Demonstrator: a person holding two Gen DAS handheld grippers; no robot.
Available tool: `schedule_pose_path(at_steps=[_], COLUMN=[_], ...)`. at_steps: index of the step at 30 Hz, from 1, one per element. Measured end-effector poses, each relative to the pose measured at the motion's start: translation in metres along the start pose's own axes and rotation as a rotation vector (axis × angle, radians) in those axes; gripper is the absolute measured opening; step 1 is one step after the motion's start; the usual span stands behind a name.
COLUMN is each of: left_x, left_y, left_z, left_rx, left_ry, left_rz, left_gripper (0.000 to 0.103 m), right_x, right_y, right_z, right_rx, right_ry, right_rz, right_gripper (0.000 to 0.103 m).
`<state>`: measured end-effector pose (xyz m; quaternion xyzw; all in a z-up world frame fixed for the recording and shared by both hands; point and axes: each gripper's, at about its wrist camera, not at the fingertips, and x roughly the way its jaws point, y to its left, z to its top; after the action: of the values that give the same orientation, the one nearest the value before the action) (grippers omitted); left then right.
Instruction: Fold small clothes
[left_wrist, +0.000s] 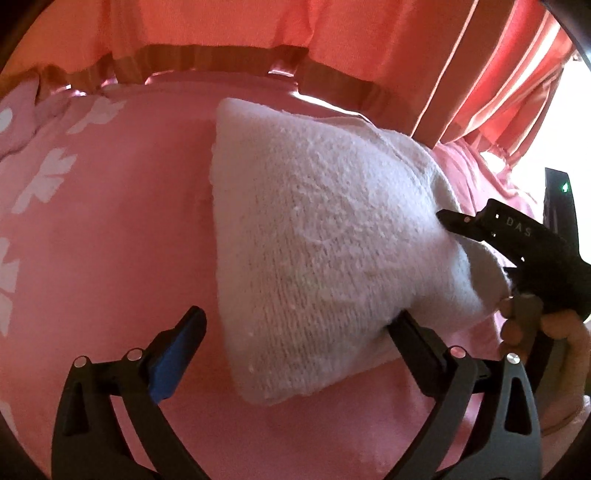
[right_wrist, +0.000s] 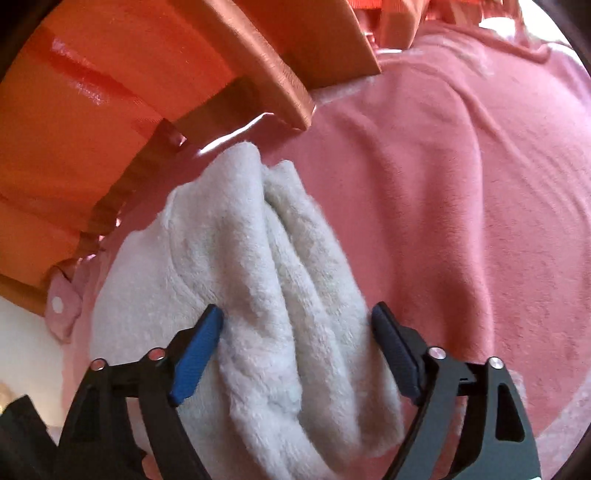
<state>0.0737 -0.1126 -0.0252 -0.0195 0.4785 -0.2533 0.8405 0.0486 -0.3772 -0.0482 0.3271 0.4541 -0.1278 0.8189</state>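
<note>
Straddling white knit garment (right_wrist: 258, 295) on pink blanket (right_wrist: 461, 203): right tongs (right_wrist: 297, 332) spread.

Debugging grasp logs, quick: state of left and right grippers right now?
Left gripper: open, jaws wide, straddling a corner of the white knit garment, not clamping it.
Right gripper: open around the garment's bunched folds; whether the pads press it cannot be told.
</note>
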Motion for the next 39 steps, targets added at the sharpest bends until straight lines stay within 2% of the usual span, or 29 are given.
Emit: schedule_pose_path(at_steps=[5, 9, 16, 20, 23, 25, 28, 33, 35, 36, 37, 38, 39], left_x=[0.004, 0.005, 0.019, 0.013, 0.007, 0.004, -0.001, 0.028, 0.04, 0.042, 0.041, 0.04, 0.037], left_y=[0.0, 0.009, 0.03, 0.042, 0.054, 0.066, 0.073, 0.053, 0.047, 0.045, 0.043, 0.039, 0.038], left_z=[0.001, 0.005, 0.01, 0.013, 0.016, 0.019, 0.025, 0.032, 0.03, 0.03, 0.03, 0.033, 0.035], left_rx=[-0.028, -0.084, -0.242, -0.328, -0.386, -0.43, -0.446, -0.384, -0.375, -0.37, -0.358, -0.326, -0.309], left_ry=[-0.001, -0.015, 0.02, 0.024, 0.024, 0.005, -0.043, 0.025, 0.053, 0.047, 0.035, 0.03, 0.026], left_rz=[-0.042, -0.127, -0.334, -0.447, -0.495, -0.498, -0.479, -0.382, -0.385, -0.378, -0.373, -0.372, -0.356], left_gripper=[0.096, 0.096, 0.098, 0.098, 0.098, 0.098, 0.098, 0.098, 0.098, 0.097, 0.093, 0.084, 0.072], right_x=[0.009, 0.009, 0.007, 0.008, 0.008, 0.009, 0.01, 0.012, 0.013, 0.012, 0.01, 0.007, 0.003], right_y=[-0.005, -0.005, -0.007, -0.008, -0.011, -0.011, -0.009, -0.001, 0.002, 0.006, 0.01, 0.015, 0.019], right_z=[-0.001, -0.002, -0.003, -0.002, 0.0, 0.002, 0.005, 0.002, 0.002, 0.0, 0.0, 0.0, -0.001], right_rx=[0.07, 0.072, 0.069, 0.067, 0.066, 0.059, 0.048, 0.034, 0.016, 0.002, -0.018, -0.038, -0.063], right_ry=[0.037, 0.039, 0.053, 0.064, 0.075, 0.08, 0.082, 0.078, 0.073, 0.069, 0.061, 0.049, 0.034], right_rz=[0.044, 0.055, 0.081, 0.098, 0.109, 0.114, 0.111, 0.105, 0.1, 0.105, 0.116, 0.117, 0.11], right_gripper=[0.086, 0.086, 0.087, 0.087, 0.087, 0.087, 0.087, 0.088, 0.083, 0.069, 0.063, 0.05, 0.041])
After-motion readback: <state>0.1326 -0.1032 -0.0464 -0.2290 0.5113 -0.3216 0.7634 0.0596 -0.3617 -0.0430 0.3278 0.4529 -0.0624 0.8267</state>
